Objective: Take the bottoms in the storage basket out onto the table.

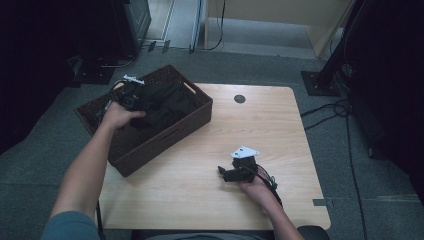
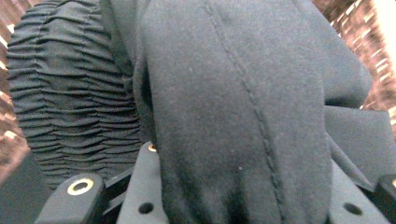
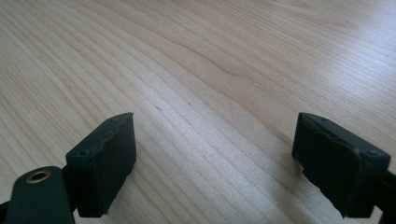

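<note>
Left gripper (image 1: 131, 96), upper left of frame, is clamped on the black garment (image 1: 165, 102) in the wicker basket (image 1: 197, 120) to lift it; right gripper (image 1: 231, 174) idles wide open, empty, over the counter (image 1: 210, 150).

floor: grey carpet (image 1: 45, 150) | table: light wood (image 1: 260, 130) | surroundings: dark stands, cables (image 1: 345, 107)

garment (image 1: 167, 102): black cloth, soft and crumpled
texture (image 2: 243, 107): smooth weave with a stitched seam running down it; a tightly gathered, ribbed band sits beside it (image 2: 70, 93)
pose: bunched in a loose heap, folds overlapping
place: inside the brown woven basket (image 1: 200, 117) at the desk's far left corner
state: one fold pinched up between the left tongs (image 1: 131, 97)
</note>
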Motion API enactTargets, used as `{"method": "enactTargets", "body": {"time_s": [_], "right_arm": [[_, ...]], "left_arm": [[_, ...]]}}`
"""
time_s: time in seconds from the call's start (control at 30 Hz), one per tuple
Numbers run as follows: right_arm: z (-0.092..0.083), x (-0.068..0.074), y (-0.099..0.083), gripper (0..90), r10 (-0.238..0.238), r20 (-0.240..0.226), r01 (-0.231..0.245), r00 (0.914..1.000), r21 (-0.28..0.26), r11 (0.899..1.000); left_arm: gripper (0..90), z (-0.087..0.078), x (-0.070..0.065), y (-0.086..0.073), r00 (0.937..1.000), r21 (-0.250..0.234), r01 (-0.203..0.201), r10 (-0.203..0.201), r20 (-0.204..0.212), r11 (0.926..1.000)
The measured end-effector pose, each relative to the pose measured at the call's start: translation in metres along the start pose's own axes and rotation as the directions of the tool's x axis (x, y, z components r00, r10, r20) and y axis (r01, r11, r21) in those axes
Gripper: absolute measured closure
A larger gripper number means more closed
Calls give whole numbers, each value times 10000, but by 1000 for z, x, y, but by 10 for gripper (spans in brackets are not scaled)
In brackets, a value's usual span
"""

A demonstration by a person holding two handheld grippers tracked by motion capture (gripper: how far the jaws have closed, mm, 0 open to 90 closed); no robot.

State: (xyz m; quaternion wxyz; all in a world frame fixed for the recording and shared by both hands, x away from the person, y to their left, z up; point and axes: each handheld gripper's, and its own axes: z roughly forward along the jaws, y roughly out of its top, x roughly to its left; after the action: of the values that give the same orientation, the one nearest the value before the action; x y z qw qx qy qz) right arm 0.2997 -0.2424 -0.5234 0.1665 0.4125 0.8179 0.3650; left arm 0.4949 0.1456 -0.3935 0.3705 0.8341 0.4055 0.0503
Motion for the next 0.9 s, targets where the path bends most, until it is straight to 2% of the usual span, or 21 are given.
{"method": "enactTargets", "body": {"time_s": [0.17,0.23,0.37,0.43,0.57,0.63,0.73,0.77,0.87,0.9], "right_arm": [[0,0,0,134,8,-6,-8,10000,0,10000],[0,0,0,135,28,-5,-28,10000,-13,10000],[-2,-1,-1,137,-16,-108,16,9999,-1,10000],[-3,-3,-1,138,50,-156,-49,9999,70,10000],[-7,-11,1,140,646,-302,-641,9975,151,9978],[-10,-15,1,139,746,-234,-743,9969,144,9971],[-17,-22,2,141,1026,-68,-1027,9947,-141,9946],[-19,-25,2,141,1106,-24,-1106,9939,-220,9936],[-27,-33,2,146,1358,120,-1351,9907,-466,9897],[-29,-36,2,148,1445,178,-1434,9893,-539,9882]], "left_arm": [[664,-27,-14,23,9985,-926,-399,432,337,9949],[665,-36,-23,32,9968,-1153,-673,719,355,9910],[663,-53,-45,49,9906,-1312,-1271,1325,334,9832],[663,-61,-59,57,9867,-1498,-1514,1584,359,9771],[662,-80,-86,69,9752,-1951,-2025,2159,496,9597],[661,-87,-101,73,9714,-2042,-2173,2320,506,9545],[658,-94,-124,71,9656,-2059,-2417,2561,460,9483],[657,-95,-131,69,9651,-2038,-2440,2579,445,9481],[655,-93,-147,61,9674,-2071,-2226,2422,745,9526],[654,-90,-153,57,9647,-2060,-2289,2500,827,9514]]}}
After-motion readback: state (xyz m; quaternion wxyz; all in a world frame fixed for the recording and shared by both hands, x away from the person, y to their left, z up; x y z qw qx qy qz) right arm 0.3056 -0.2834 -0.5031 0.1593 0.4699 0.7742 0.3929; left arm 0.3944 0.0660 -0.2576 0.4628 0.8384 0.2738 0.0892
